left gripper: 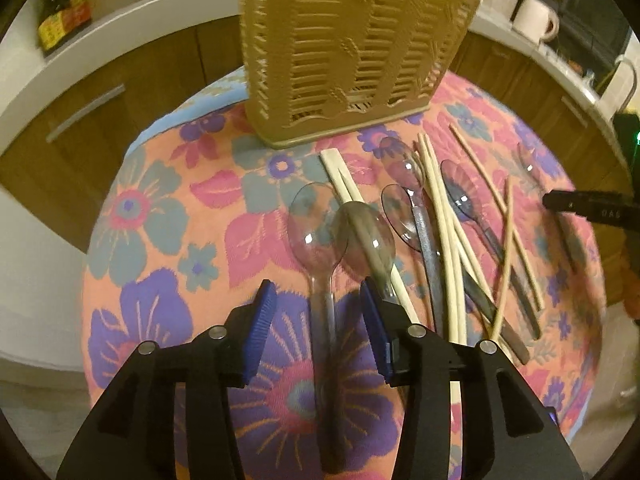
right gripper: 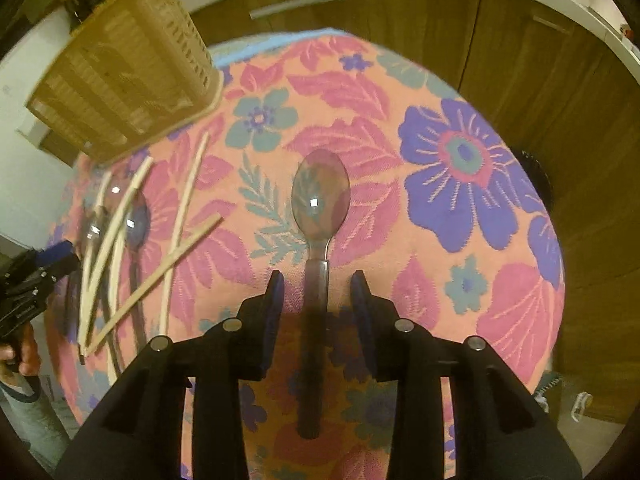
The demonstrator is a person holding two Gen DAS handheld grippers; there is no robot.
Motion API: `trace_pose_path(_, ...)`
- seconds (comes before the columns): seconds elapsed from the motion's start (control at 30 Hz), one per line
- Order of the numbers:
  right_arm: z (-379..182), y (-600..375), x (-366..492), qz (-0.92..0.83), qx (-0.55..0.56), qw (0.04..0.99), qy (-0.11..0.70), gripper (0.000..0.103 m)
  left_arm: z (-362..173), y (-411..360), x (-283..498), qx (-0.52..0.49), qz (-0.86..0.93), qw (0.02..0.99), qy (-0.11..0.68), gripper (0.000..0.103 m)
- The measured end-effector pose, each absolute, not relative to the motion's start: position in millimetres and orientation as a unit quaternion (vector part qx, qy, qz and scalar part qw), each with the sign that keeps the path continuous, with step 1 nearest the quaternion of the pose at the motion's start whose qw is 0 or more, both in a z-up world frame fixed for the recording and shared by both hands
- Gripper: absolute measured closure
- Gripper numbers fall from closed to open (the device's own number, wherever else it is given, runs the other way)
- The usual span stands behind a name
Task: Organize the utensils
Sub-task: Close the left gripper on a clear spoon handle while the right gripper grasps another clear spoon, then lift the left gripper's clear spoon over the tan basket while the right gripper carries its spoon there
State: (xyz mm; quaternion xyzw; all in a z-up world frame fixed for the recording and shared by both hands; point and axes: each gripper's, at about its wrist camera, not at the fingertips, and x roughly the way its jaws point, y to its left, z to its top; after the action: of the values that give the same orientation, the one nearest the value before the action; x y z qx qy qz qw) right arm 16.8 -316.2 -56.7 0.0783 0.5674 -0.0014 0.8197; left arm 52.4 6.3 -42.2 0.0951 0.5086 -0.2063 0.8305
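A tan slatted utensil basket [left gripper: 352,48] stands at the far side of the flowered round table [left gripper: 160,208]; it also shows in the right wrist view [right gripper: 120,68]. Several clear plastic spoons and pale chopsticks [left gripper: 444,248] lie scattered on the cloth. My left gripper [left gripper: 318,296] is open, its jaws on either side of the handle of a clear spoon [left gripper: 320,232]. My right gripper [right gripper: 318,284] is open, its jaws on either side of the handle of another clear spoon [right gripper: 320,200], which lies alone. The right gripper shows at the right edge of the left wrist view [left gripper: 588,206].
Wooden cabinets [right gripper: 400,16] with a white counter curve behind the table. A white mug [left gripper: 534,18] and a dark box [left gripper: 64,12] stand on the counter. The left gripper and the hand holding it [right gripper: 32,280] show at the left edge of the right wrist view.
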Motion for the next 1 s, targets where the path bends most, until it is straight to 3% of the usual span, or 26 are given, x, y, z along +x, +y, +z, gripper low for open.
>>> trace_pose_path(0.07, -56.1, -309.5, 22.3, -0.011, 0.059, 0.818, 0.572, 0.074, -43.6, -5.0, 52.6, 0.126, -0.192, 0.831, 0.506, 0.064)
trace_pose_path(0.1, -56.4, -306.7, 24.7, -0.013, 0.052, 0.818, 0.573, 0.087, -44.1, -7.7, 52.5, 0.137, -0.187, 0.833, 0.503, 0.067)
trace_pose_path(0.13, -56.3, -303.1, 27.2, -0.02, 0.035, 0.819, 0.573, 0.093, -44.3, -11.4, 51.8, 0.144, -0.183, 0.835, 0.498, 0.081)
trace_pose_path(0.17, -56.2, -300.8, 28.5, -0.02, 0.027, 0.819, 0.572, 0.093, -43.8, -13.3, 51.3, 0.148, -0.18, 0.838, 0.494, 0.093)
trace_pose_path(0.33, -31.6, -292.7, 20.4, 0.014, 0.027, 0.85, 0.525, 0.093, -19.6, 4.3, 45.6, 0.092, -0.196, 0.865, 0.453, 0.094)
trace_pose_path(0.5, 40.4, -266.2, 11.9, 0.079, 0.023, 0.91, 0.406, 0.093, 50.7, 27.8, 42.3, 0.001, -0.235, 0.907, 0.351, 0.094)
trace_pose_path(0.67, 95.5, -233.0, 32.7, 0.123, 0.017, 0.945, 0.303, 0.093, 112.7, 11.1, 63.2, -0.023, -0.246, 0.936, 0.251, 0.094)
trace_pose_path(1.0, 135.2, -215.2, 108.0, 0.094, 0.042, 0.979, 0.178, 0.093, 142.6, -15.2, 117.5, -0.045, -0.214, 0.966, 0.136, 0.094)
